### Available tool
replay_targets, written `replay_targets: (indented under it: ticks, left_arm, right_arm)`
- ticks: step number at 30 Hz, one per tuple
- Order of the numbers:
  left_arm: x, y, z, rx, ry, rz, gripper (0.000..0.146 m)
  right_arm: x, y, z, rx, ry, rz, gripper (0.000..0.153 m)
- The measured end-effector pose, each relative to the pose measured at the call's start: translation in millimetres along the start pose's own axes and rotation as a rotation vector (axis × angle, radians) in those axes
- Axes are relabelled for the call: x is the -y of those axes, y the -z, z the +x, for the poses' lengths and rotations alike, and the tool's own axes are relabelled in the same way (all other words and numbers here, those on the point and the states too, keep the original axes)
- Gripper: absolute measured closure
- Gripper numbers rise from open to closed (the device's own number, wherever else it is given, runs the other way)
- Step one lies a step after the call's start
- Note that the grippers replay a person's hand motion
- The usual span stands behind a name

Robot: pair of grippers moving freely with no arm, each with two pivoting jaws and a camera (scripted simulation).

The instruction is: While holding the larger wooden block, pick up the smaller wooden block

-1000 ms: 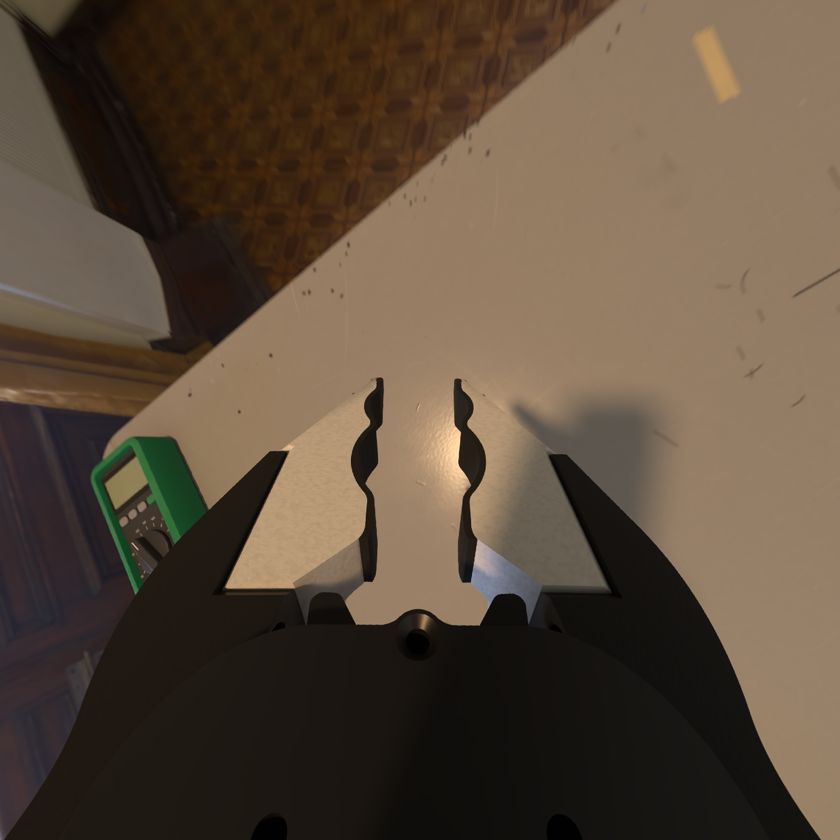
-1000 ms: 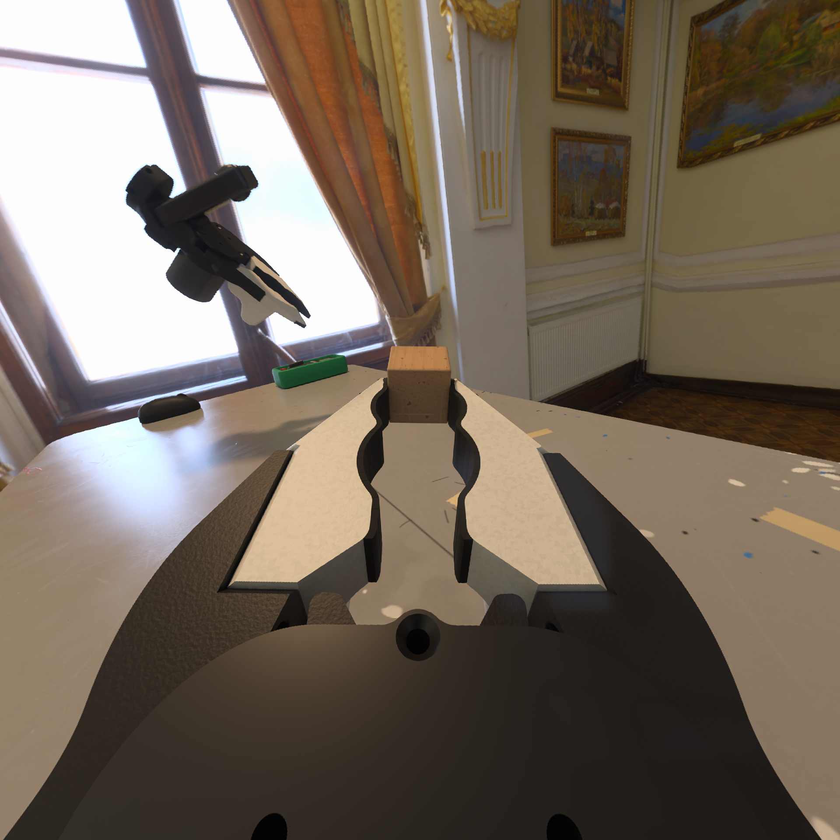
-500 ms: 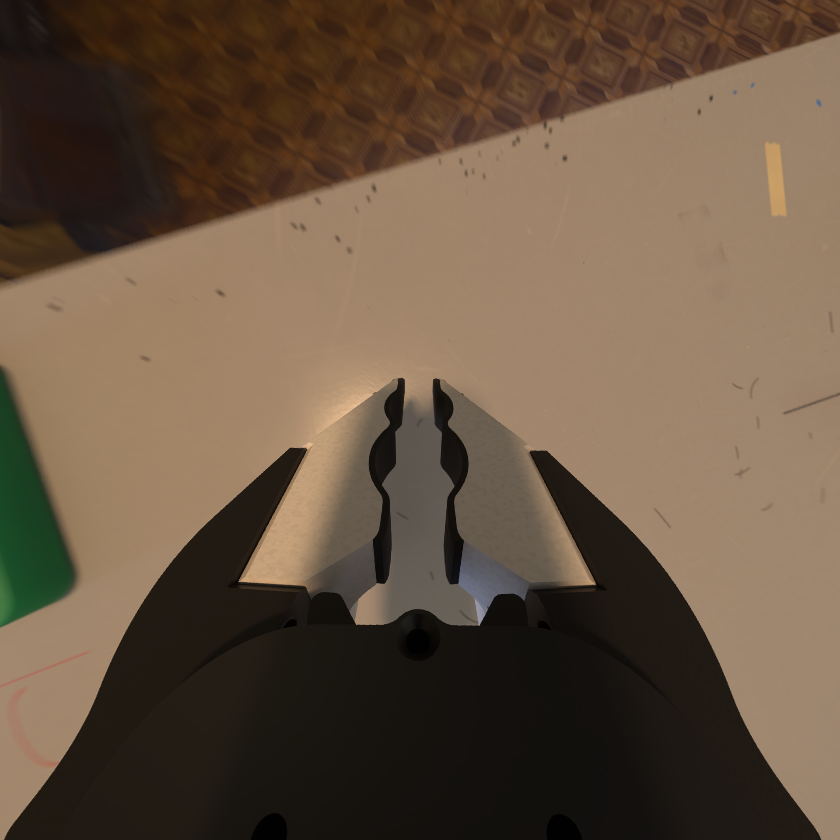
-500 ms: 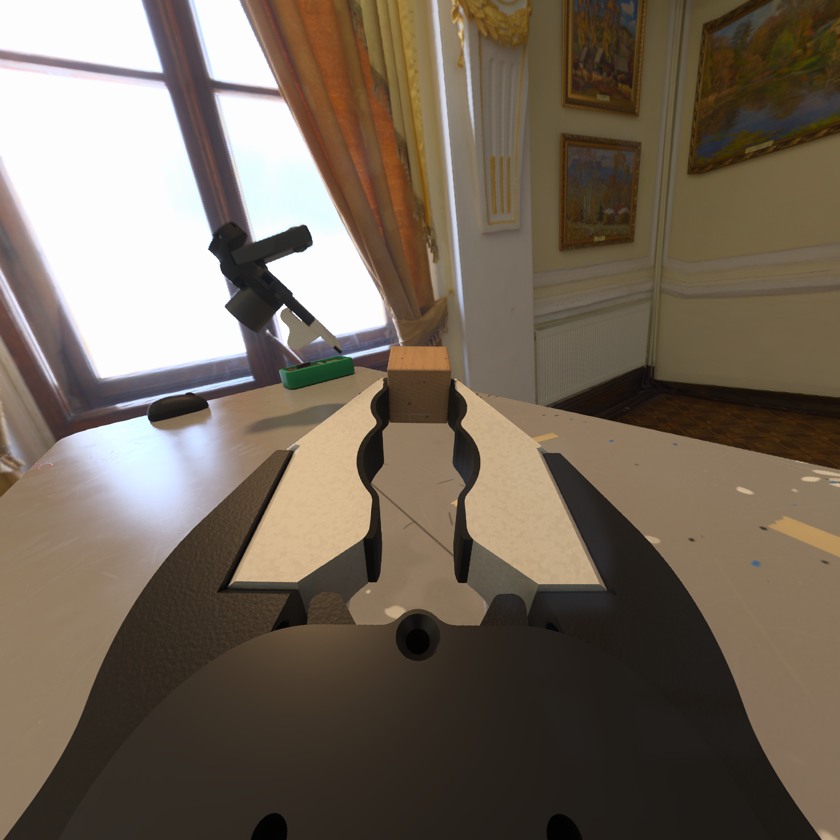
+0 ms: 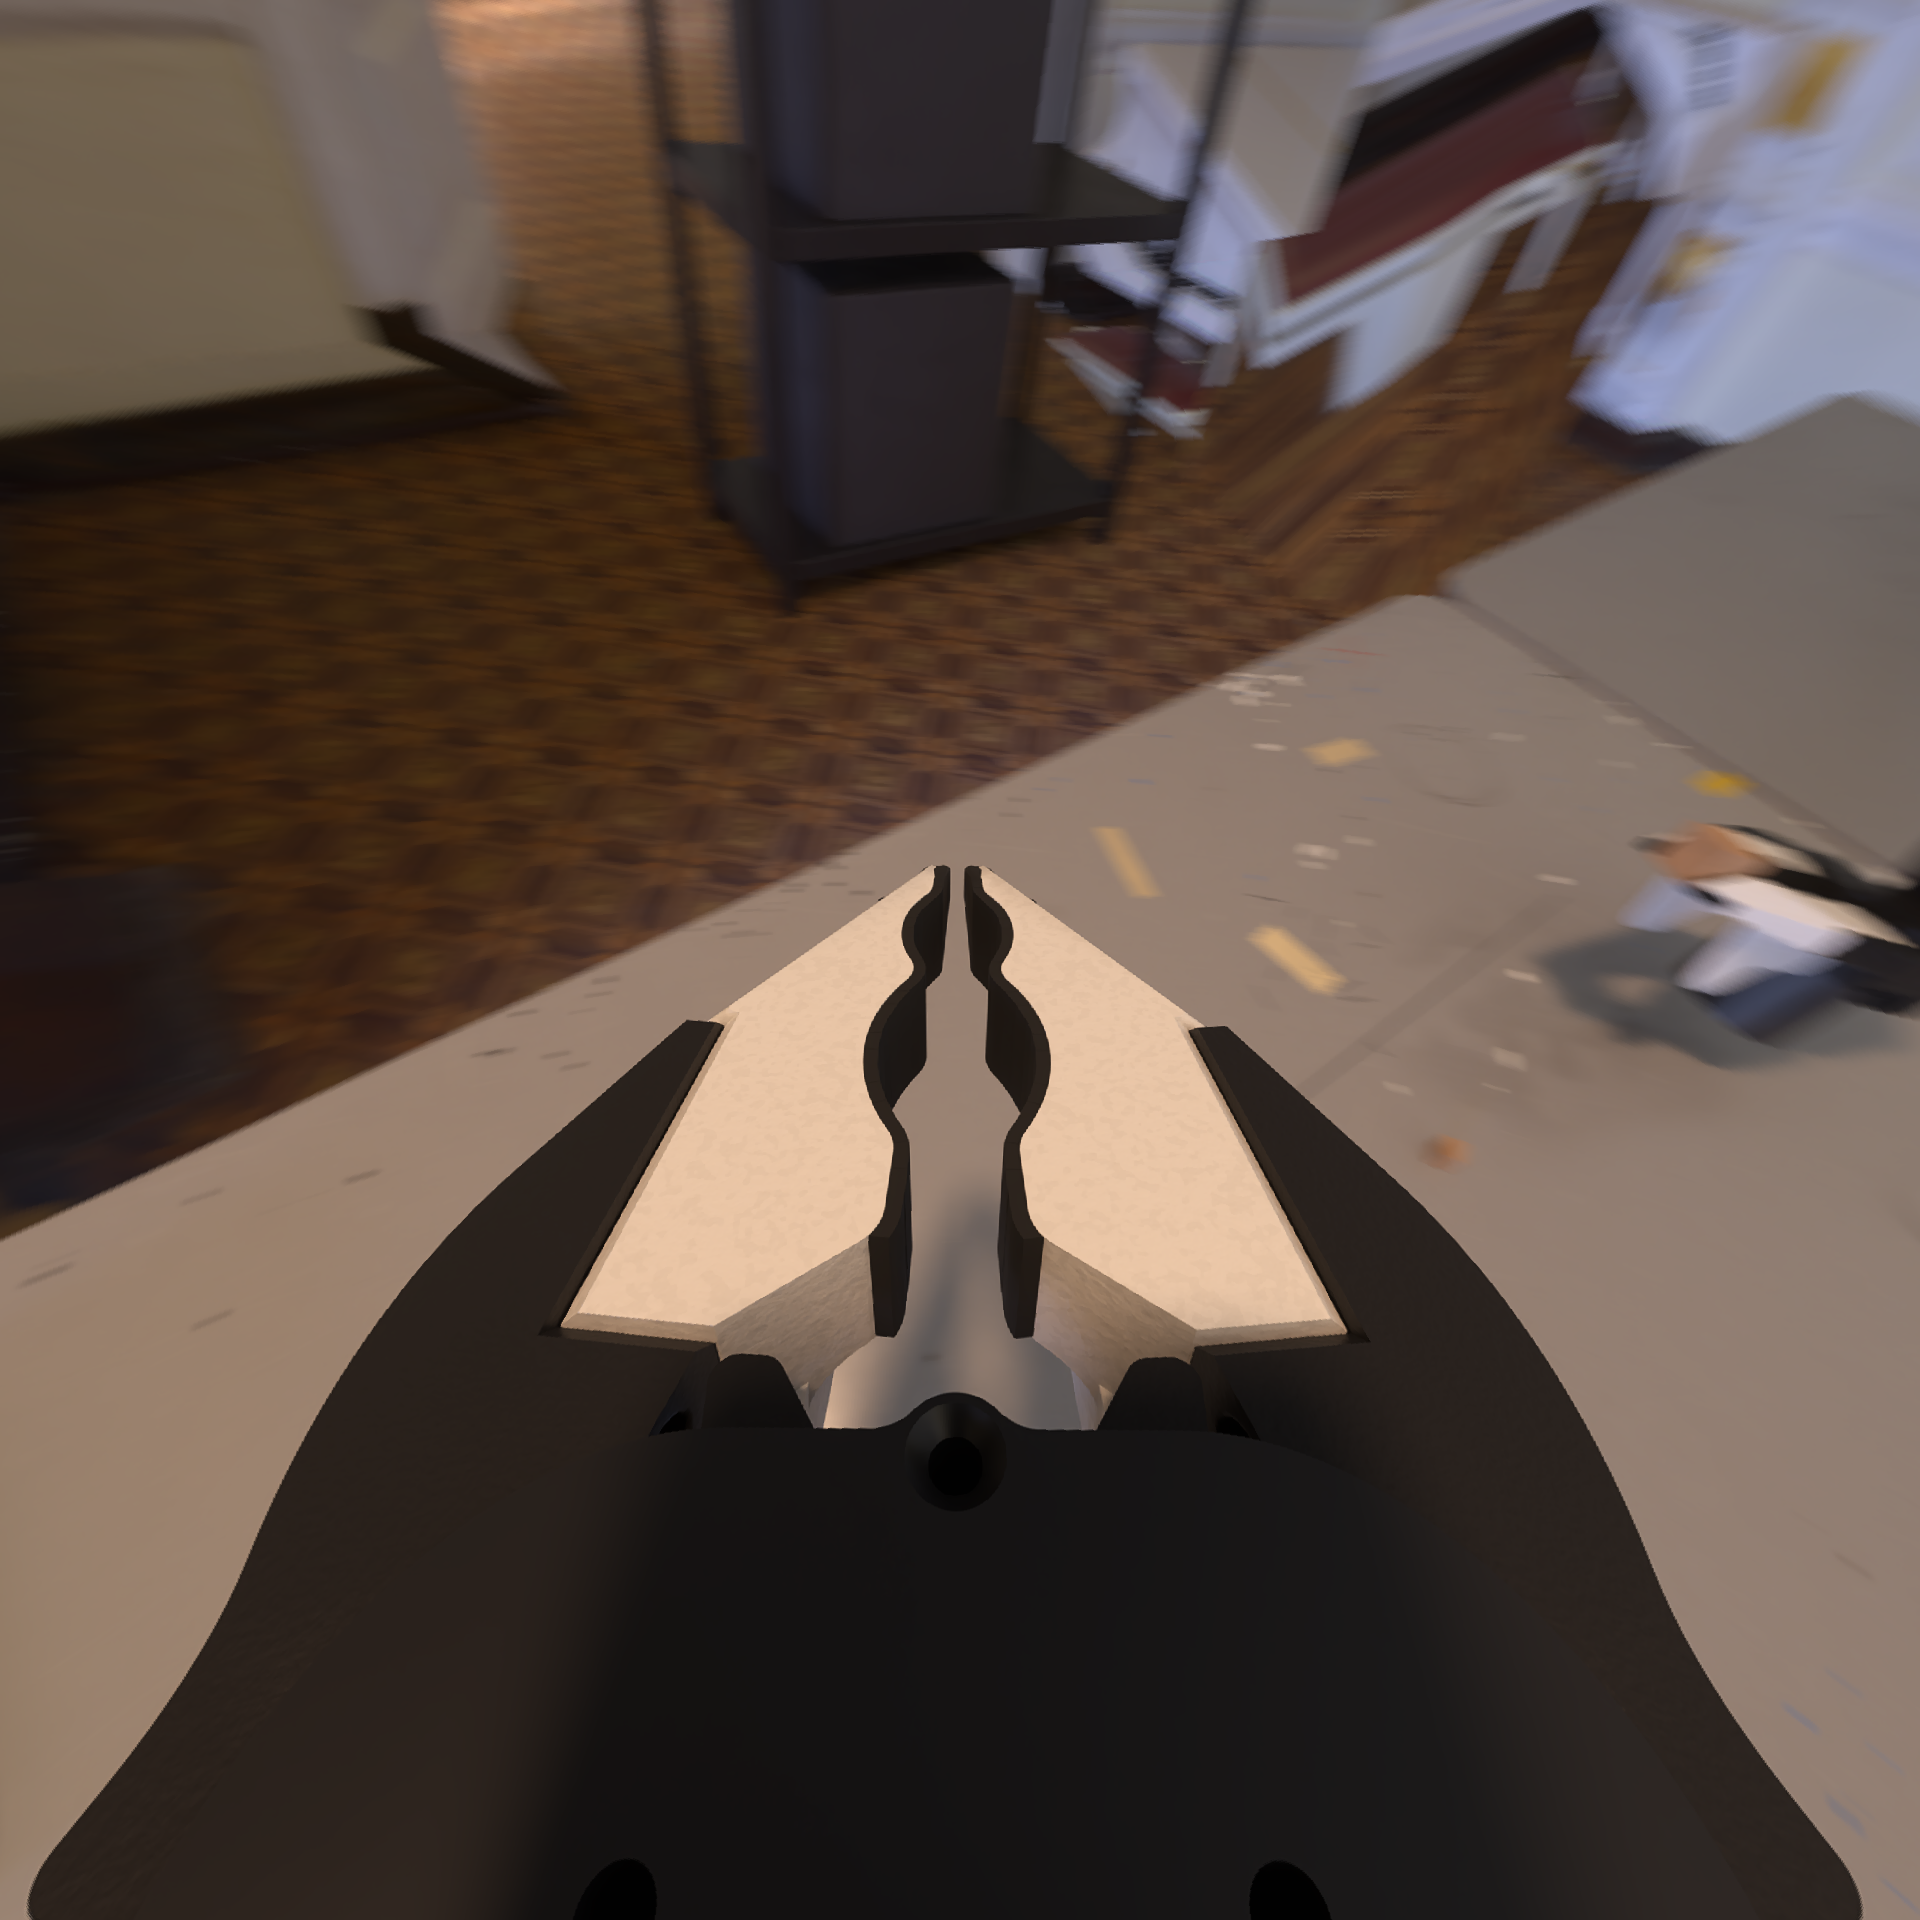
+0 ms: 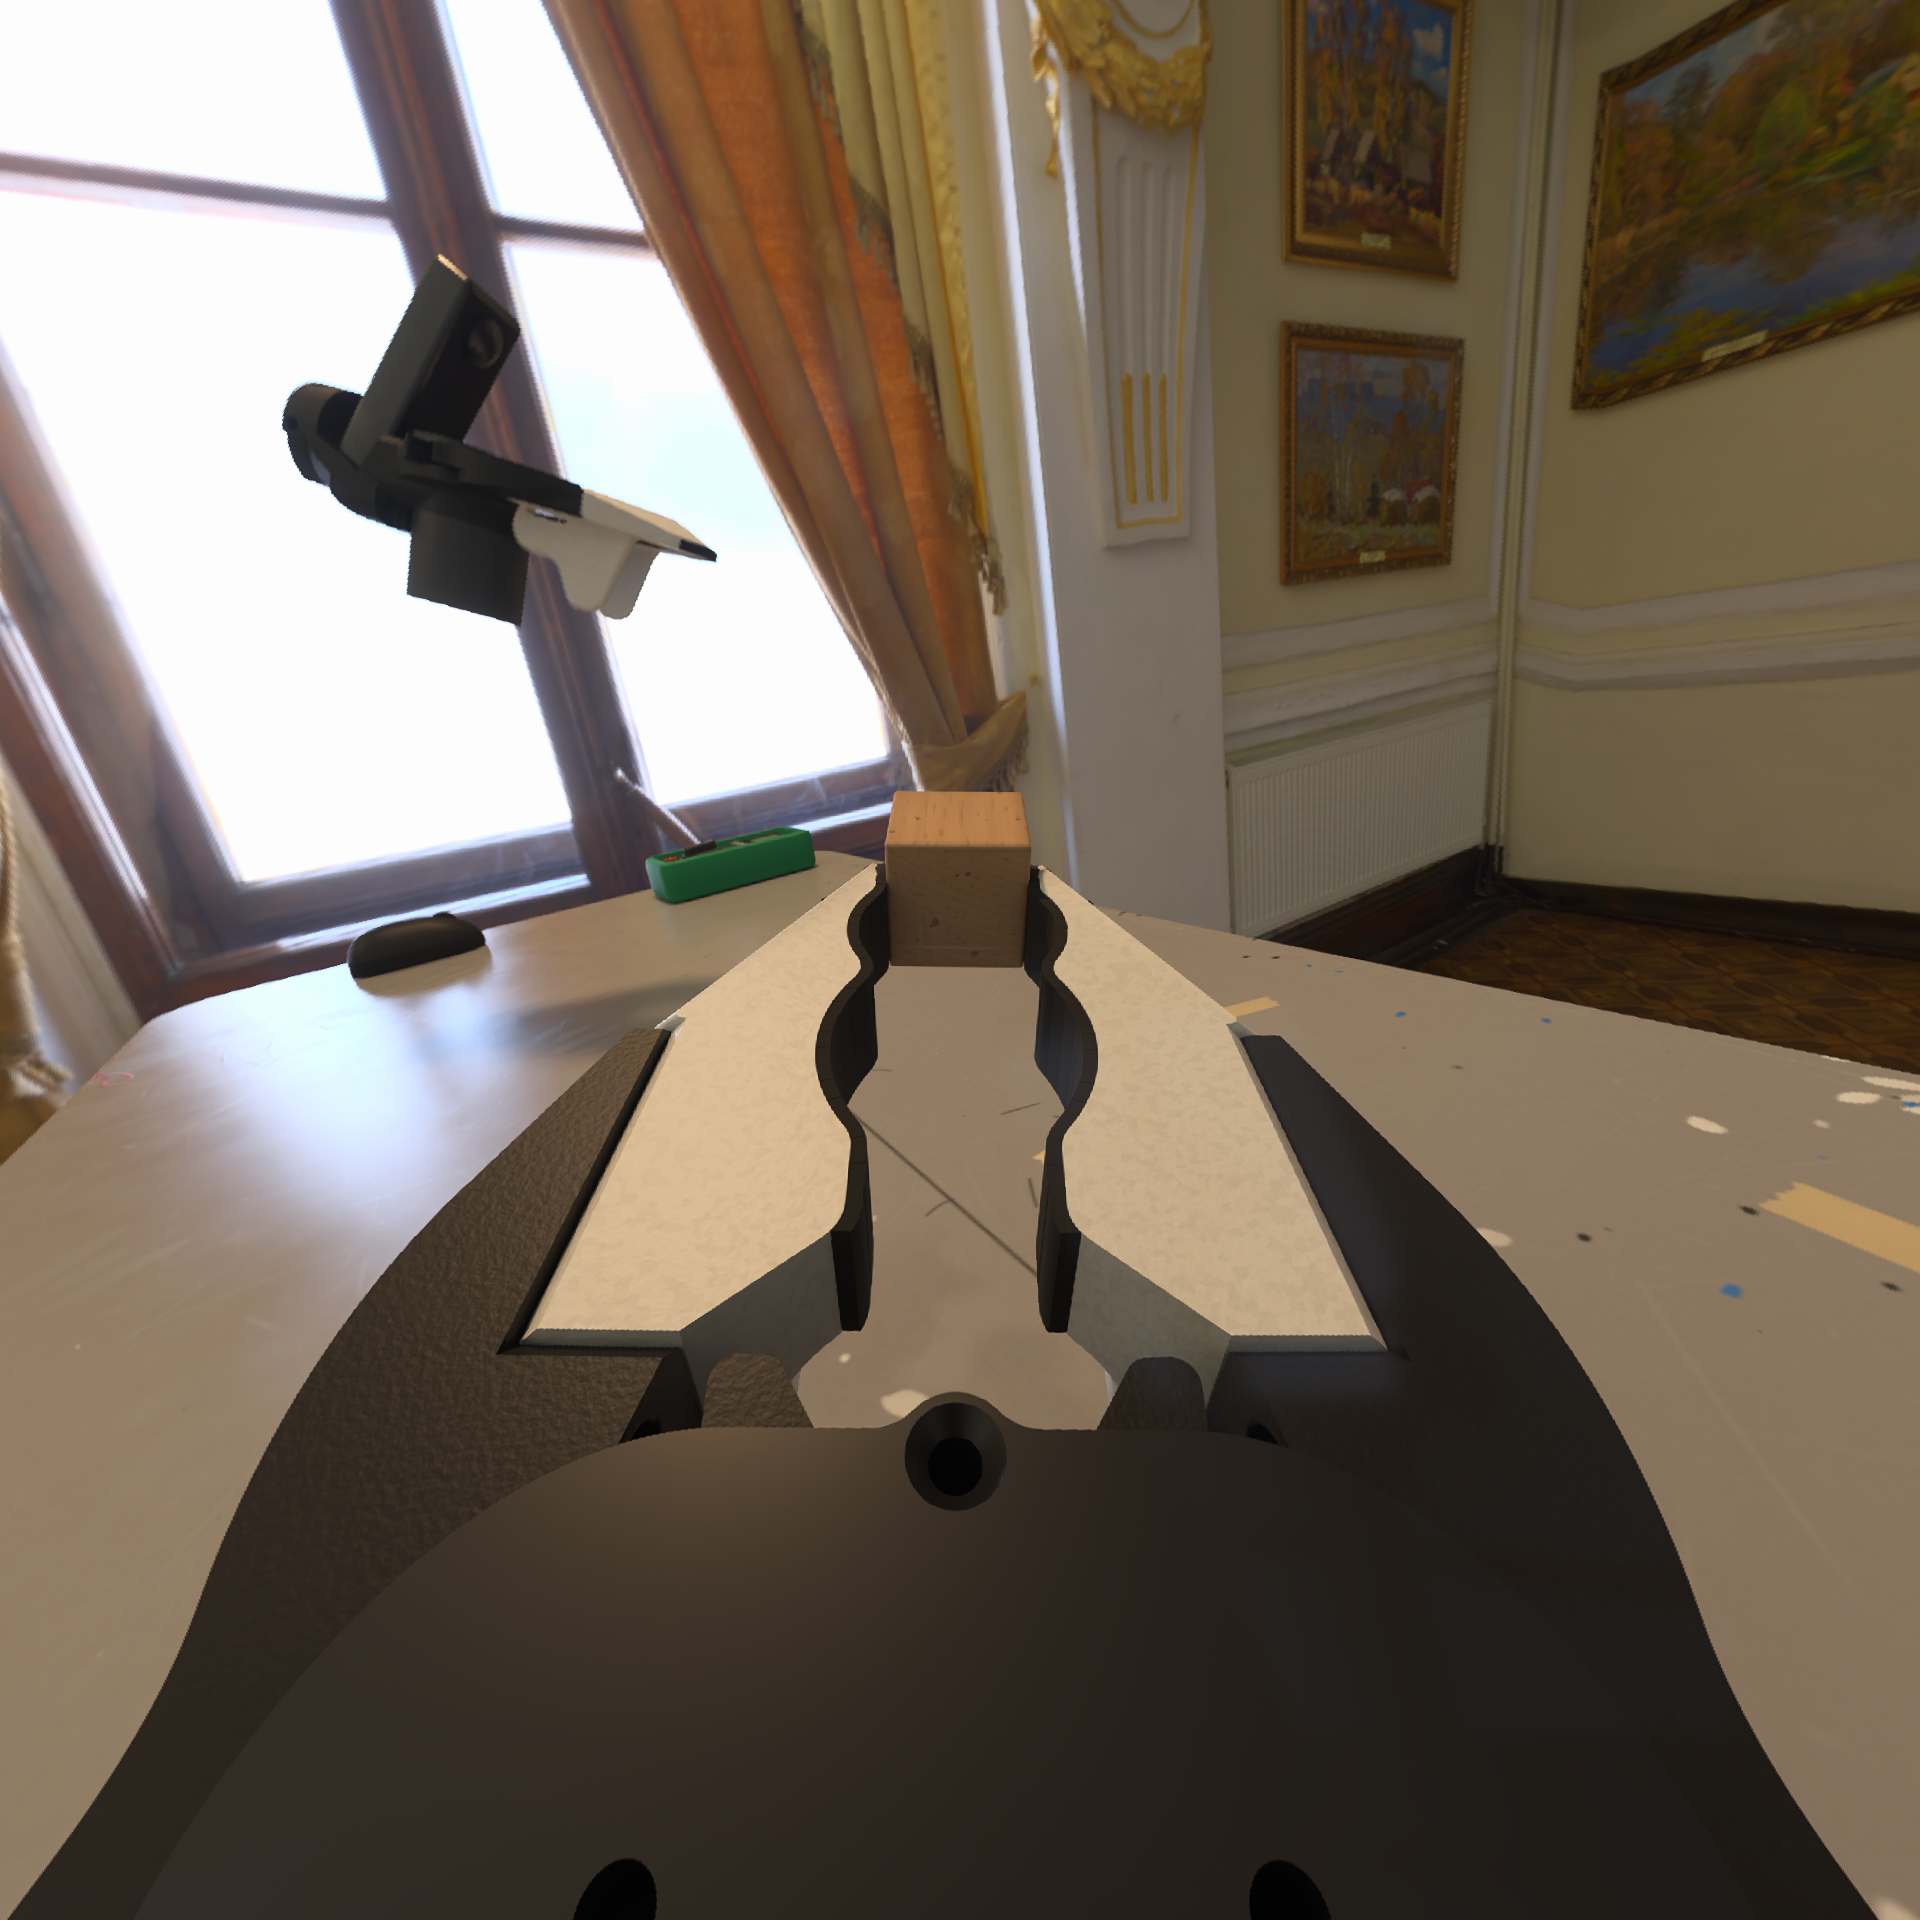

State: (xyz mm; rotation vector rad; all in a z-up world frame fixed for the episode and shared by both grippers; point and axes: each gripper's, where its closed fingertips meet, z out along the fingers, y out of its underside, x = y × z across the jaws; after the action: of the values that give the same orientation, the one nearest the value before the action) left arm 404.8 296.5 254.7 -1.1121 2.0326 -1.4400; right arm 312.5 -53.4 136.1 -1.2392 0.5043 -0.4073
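Larger wooden block [image 6: 957,894]: a pale, fine-grained cube with square edges, a lighter top face and a few dark specks on its near face. It is pinched between the tips of the right gripper [image 6: 957,909], raised clear of the bench [image 6: 260,1164].

Right gripper: matte black pebbled body, flat white speckled fingers [image 6: 727,1132] with wavy dark inner pads. The fingers are spread only to the block's width, pressing its two sides.

Smaller wooden block [image 5: 1444,1148]: possibly the tiny brown speck on the bench in the left wrist view, well apart from the left gripper's tips; too small and blurred to be sure.

Left gripper [image 5: 957,883]: same black body and white fingers. The tips stand nearly pressed together, a thin slit between them, nothing held. From the right wrist view it hangs in the air above the bench, left of and above the cube [image 6: 634,545].

Bench: smooth grey-beige top, scuffed, flecked with paint dots and strips of tan tape.

Beyond the cube, to its left: a green rectangular meter [image 6: 730,860] lying flat at the bench's far edge; further left, a low black rounded mouse-shaped object [image 6: 416,943].

Behind the cube: a wood-framed window [image 6: 260,520], an orange curtain [image 6: 831,416] and gilt-framed paintings [image 6: 1371,452].
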Motion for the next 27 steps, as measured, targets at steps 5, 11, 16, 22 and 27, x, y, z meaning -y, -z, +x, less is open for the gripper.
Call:
replay_targets:
  ticks: [5,11,16,22,27]
  left_arm:
    - [-31.3,-18.8,99.0,-0.442,0.086,-0.059,0.144]
    - [-99.1,-46.3,195.5,-0.795,0.188,-0.189,0.143]
    - [-156.0,-73.3,216.5,-0.847,0.222,-0.302,0.143]
    - [-188.3,-90.9,194.5,-0.72,0.133,-0.339,0.143]
    - [-193.9,-87.6,176.5,-0.618,-0.003,-0.345,0.14]
  right_arm:
    - [6.7,5.9,7.4,-0.019,-0.049,0.057,0.128]
    - [9.9,9.0,10.3,-0.024,-0.071,0.085,0.128]
    - [9.6,8.5,7.5,-0.014,-0.054,0.081,0.128]
    - [8.7,7.5,6.4,-0.009,-0.05,0.073,0.128]
    - [7.8,6.6,4.8,-0.001,-0.043,0.065,0.128]
